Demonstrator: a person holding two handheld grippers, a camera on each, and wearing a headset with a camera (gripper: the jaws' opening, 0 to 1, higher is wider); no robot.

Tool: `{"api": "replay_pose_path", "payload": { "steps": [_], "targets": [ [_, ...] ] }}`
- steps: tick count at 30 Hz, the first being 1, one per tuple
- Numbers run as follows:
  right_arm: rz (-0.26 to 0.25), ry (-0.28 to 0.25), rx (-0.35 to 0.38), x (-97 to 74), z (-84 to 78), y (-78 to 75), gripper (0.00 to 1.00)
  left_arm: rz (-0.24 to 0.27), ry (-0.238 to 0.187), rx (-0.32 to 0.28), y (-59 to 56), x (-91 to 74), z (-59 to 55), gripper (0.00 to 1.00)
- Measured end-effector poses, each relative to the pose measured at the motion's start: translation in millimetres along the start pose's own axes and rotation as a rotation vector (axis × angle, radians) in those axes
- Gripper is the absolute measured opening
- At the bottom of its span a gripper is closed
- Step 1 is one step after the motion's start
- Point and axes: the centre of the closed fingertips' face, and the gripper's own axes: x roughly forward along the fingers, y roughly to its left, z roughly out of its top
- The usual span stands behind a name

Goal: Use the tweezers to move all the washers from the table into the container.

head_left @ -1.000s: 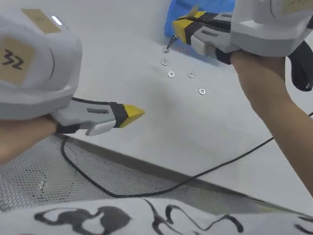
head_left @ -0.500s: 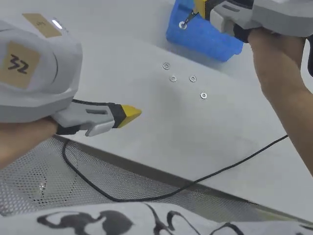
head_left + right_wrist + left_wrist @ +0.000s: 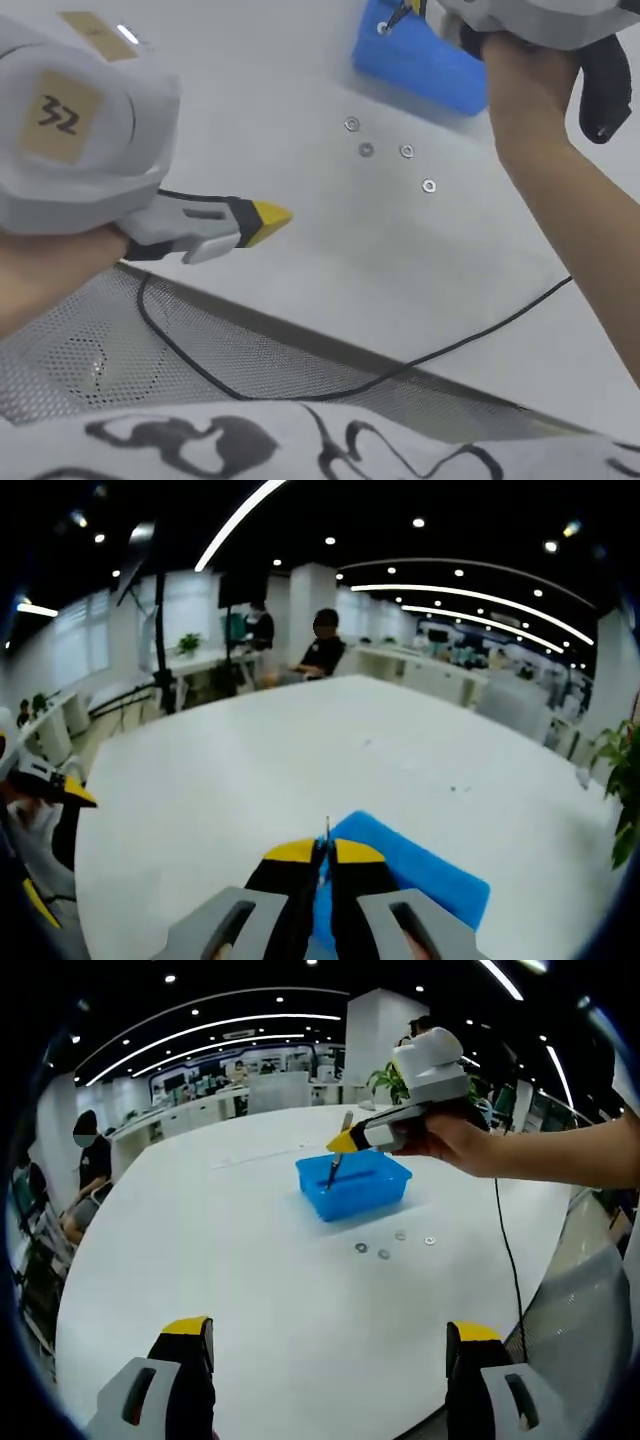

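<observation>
Four washers (image 3: 366,150) lie flat on the desk (image 3: 230,110), just short of the blue container (image 3: 425,65); a fifth seems pinched at the tips of the tweezers (image 3: 334,1170) over it. Thin, light, stiff and likely slippery, each is best nipped across its rim. The right gripper (image 3: 326,852) is clamped on the tweezers; the left gripper (image 3: 262,222) hangs with jaws apart, marked "32".

Head view looks steeply down on the worktop (image 3: 330,260) from close. Left gripper view faces the blue container (image 3: 352,1186) from well back; right gripper view rides just above it.
</observation>
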Motion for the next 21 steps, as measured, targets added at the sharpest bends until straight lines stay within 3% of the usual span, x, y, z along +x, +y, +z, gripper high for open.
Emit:
{"api": "replay_pose_path", "payload": {
  "steps": [9, 15, 21],
  "targets": [
    [-0.014, 0.031, -0.004, 14.6, -11.7, 0.7, 0.0, -0.005, 0.012, 0.003, -1.0, 1.9, -2.7, 0.99],
    [-0.014, 0.05, -0.002, 16.1, -19.9, 3.0, 0.0, -0.014, 0.003, 0.008, -2.5, 1.2, -0.2, 0.99],
    [-0.015, 0.05, -0.012, 10.3, -17.5, 5.3, 0.01, -0.022, 0.005, 0.02, -5.2, 2.2, 0.6, 0.99]
  ]
}}
